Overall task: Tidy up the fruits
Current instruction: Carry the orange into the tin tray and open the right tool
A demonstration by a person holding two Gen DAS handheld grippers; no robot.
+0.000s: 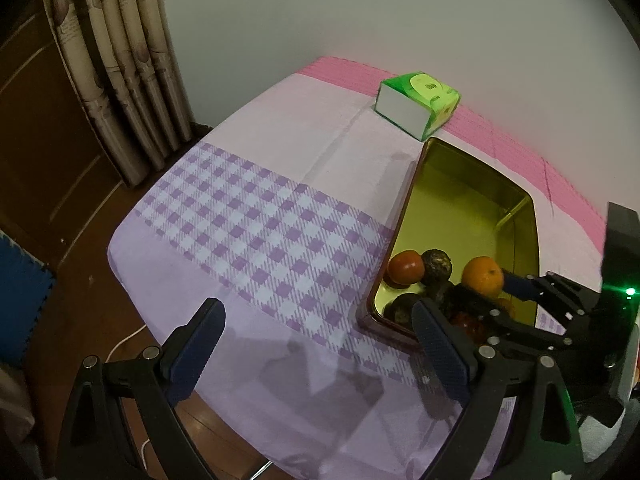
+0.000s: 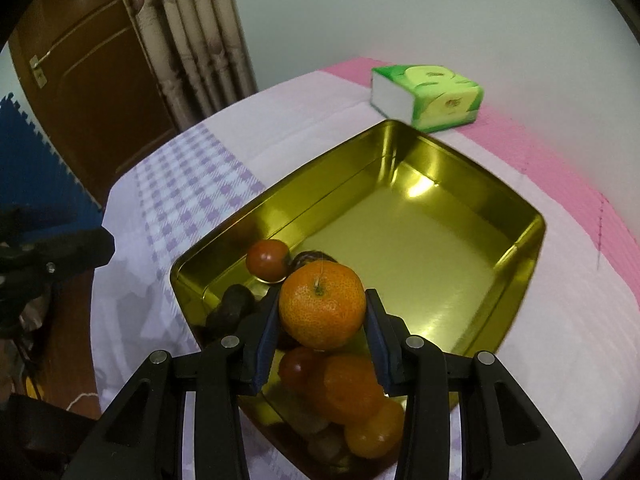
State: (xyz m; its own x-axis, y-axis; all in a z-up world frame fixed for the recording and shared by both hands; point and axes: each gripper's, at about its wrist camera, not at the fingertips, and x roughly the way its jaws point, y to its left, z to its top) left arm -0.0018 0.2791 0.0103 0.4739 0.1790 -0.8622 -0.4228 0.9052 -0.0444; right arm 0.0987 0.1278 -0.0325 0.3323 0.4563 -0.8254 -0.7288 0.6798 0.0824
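Clearly the left gripper (image 1: 316, 356) hangs wide open and empty over the checked cloth, left of the gold tin (image 2: 532, 240). Inside the tin's near end, the right gripper (image 2: 322, 328) has its fingers (image 2: 266, 336) pressed on an orange (image 2: 322, 304), held above the other fruit. I judge it light, firm but bruisable, with waxy skin; gripping across its middle suits it. Only the right wrist view shows the grip and the tin's bare far floor; the left view shows the open cloth.
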